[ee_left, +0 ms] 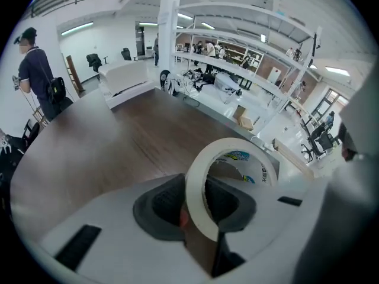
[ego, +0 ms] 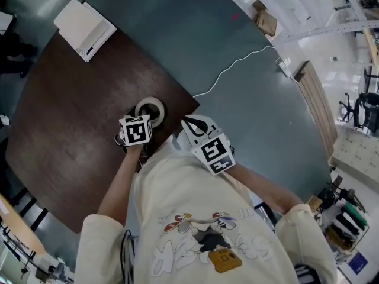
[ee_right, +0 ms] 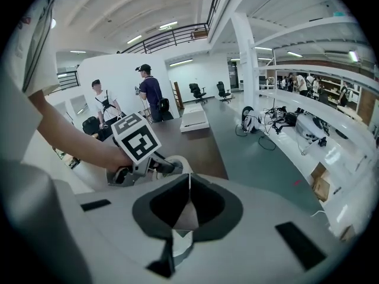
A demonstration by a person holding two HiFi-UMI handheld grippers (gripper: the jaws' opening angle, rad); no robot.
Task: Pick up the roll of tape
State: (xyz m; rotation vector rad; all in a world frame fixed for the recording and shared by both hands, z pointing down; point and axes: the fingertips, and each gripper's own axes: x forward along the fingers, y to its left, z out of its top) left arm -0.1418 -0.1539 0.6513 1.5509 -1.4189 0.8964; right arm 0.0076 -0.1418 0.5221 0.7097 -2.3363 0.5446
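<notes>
The roll of tape, a cream ring with a printed inner core, is at the near right part of the dark brown table. My left gripper points steeply down at it. In the left gripper view the roll's wall stands on edge between the two dark pads, and the left gripper is shut on it. My right gripper hovers to the right, over the table's corner, with nothing in it. In the right gripper view its jaws meet in a thin line, so the right gripper is shut.
A white box lies at the table's far end. A white cable runs over the grey floor beyond the table's right edge. Shelves and desks stand along the right. Two people stand beyond the table in the right gripper view.
</notes>
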